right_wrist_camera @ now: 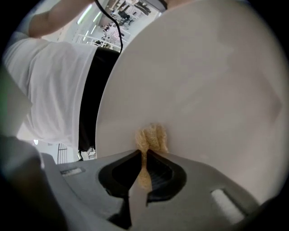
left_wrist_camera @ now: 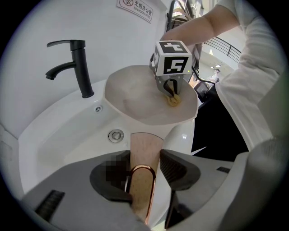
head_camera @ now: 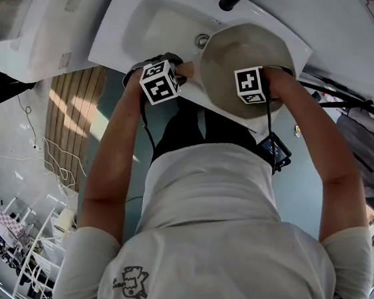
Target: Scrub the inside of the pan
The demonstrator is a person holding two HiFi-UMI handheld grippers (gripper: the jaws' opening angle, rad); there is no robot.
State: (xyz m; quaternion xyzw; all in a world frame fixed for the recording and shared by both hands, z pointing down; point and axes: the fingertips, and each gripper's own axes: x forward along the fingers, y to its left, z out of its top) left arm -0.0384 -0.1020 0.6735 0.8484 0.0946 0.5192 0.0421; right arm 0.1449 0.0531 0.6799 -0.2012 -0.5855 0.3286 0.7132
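A pale beige pan (head_camera: 230,57) is held tilted over the white sink. My left gripper (left_wrist_camera: 145,168) is shut on the pan's wooden handle (left_wrist_camera: 145,151), which ends in a copper hanging loop. In the left gripper view the pan's inside (left_wrist_camera: 135,101) faces the camera. My right gripper (right_wrist_camera: 145,155) is shut on a small yellow scrub pad (right_wrist_camera: 151,136), and the pad presses against the pan's inner surface (right_wrist_camera: 203,81). From the left gripper view the right gripper (left_wrist_camera: 172,93) and its pad (left_wrist_camera: 174,100) sit at the pan's right side, near the rim.
A black faucet (left_wrist_camera: 74,63) stands at the back of the white basin (left_wrist_camera: 63,135), with a chrome drain (left_wrist_camera: 116,135) below the pan. A sign (left_wrist_camera: 137,6) hangs on the wall. The person's body stands close against the sink's front edge (head_camera: 169,110).
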